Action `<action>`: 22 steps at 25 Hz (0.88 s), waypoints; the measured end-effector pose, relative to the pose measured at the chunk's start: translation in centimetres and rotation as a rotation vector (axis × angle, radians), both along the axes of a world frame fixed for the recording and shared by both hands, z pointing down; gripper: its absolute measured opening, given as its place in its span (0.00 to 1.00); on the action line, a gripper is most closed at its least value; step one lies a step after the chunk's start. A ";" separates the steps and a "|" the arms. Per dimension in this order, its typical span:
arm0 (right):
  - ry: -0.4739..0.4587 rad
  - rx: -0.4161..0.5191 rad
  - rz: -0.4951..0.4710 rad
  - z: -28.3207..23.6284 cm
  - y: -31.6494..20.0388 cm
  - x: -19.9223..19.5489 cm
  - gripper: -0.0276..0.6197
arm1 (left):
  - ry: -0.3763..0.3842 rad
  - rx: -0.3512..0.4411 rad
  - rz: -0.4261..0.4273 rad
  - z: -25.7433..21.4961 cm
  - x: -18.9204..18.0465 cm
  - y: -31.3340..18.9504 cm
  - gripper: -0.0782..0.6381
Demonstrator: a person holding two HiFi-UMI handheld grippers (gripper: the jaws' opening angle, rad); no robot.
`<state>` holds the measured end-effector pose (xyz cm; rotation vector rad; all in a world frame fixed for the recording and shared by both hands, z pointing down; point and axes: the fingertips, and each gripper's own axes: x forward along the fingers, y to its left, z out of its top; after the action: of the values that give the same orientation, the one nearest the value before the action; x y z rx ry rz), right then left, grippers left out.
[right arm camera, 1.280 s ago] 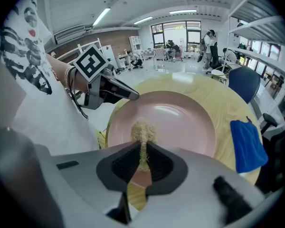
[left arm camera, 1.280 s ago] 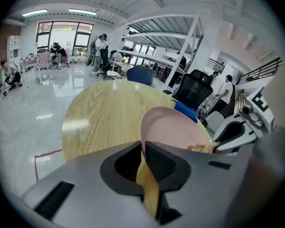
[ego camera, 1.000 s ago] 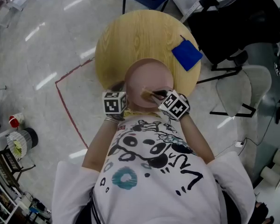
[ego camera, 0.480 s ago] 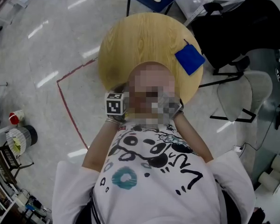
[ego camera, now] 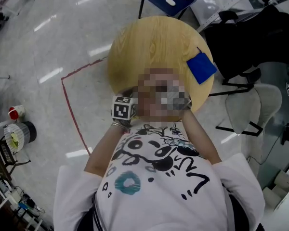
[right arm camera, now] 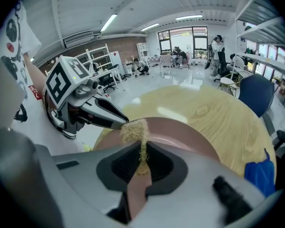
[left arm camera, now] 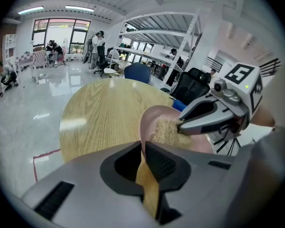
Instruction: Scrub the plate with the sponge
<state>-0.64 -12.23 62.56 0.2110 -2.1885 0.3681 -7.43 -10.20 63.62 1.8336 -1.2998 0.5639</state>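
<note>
L gripper (left arm camera: 143,152) clamps plate (left arm camera: 153,114) rim at table's (right arm camera: 206,109) near edge; R gripper (right arm camera: 142,156), pinching sponge (right arm camera: 135,129), holds it on plate just beside L jaws.

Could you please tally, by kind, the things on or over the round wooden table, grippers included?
plate: 1
sponge: 1
blue cloth: 1
grippers: 2, the left gripper clamped on the plate's rim and the right gripper clamped on the sponge
Total: 5
</note>
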 end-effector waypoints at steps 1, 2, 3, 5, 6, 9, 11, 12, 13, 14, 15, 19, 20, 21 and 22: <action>0.001 0.003 0.005 0.0 -0.5 0.0 0.12 | 0.001 -0.001 0.000 0.0 0.0 0.0 0.16; 0.002 0.006 0.010 0.1 -1.0 -0.1 0.12 | 0.001 -0.002 0.001 0.0 -0.1 -0.1 0.16; 0.004 0.009 0.016 0.0 -1.5 -0.2 0.12 | 0.001 -0.003 0.001 0.0 -0.2 -0.1 0.16; 0.005 0.015 0.029 0.0 -2.3 -0.2 0.12 | 0.000 -0.003 0.001 0.0 -0.4 0.0 0.16; 0.004 0.017 0.037 0.0 -2.7 -0.1 0.12 | 0.000 -0.002 0.002 -0.1 -0.4 0.0 0.16; -0.001 0.016 0.065 0.0 -3.7 0.2 0.12 | 0.001 0.001 0.003 -0.3 -0.4 0.0 0.16; -0.001 0.020 0.081 0.1 -4.3 0.6 0.12 | 0.001 0.001 0.003 -0.2 -0.4 0.0 0.16; 0.000 0.024 0.090 0.1 -4.7 0.9 0.12 | 0.000 -0.001 0.004 -0.2 -0.4 0.0 0.16; 0.003 0.029 0.101 0.1 -5.0 1.1 0.12 | 0.000 -0.002 0.006 -0.1 -0.4 0.1 0.16; 0.007 0.035 0.113 0.1 -5.4 1.3 0.12 | 0.000 -0.004 0.006 -0.1 -0.6 0.1 0.16; 0.011 0.040 0.127 0.0 -5.6 1.5 0.12 | 0.001 -0.005 0.007 -0.1 -0.7 0.2 0.16; 0.026 0.054 0.169 -0.2 -6.4 2.9 0.12 | 0.010 -0.004 -0.001 -0.1 -1.0 0.3 0.16; 0.029 0.058 0.175 -0.2 -6.5 3.4 0.12 | 0.011 -0.007 -0.003 -0.1 -1.0 0.3 0.16; 0.032 0.061 0.181 -0.3 -6.6 3.8 0.12 | 0.012 -0.008 -0.003 -0.1 -0.9 0.3 0.16; 0.036 0.065 0.187 -0.3 -6.6 4.2 0.12 | 0.013 -0.009 -0.004 -0.1 -0.9 0.3 0.16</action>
<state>3.56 -18.84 62.22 0.4567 -2.1529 0.3935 -8.29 -9.94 63.49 1.8243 -1.2903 0.5543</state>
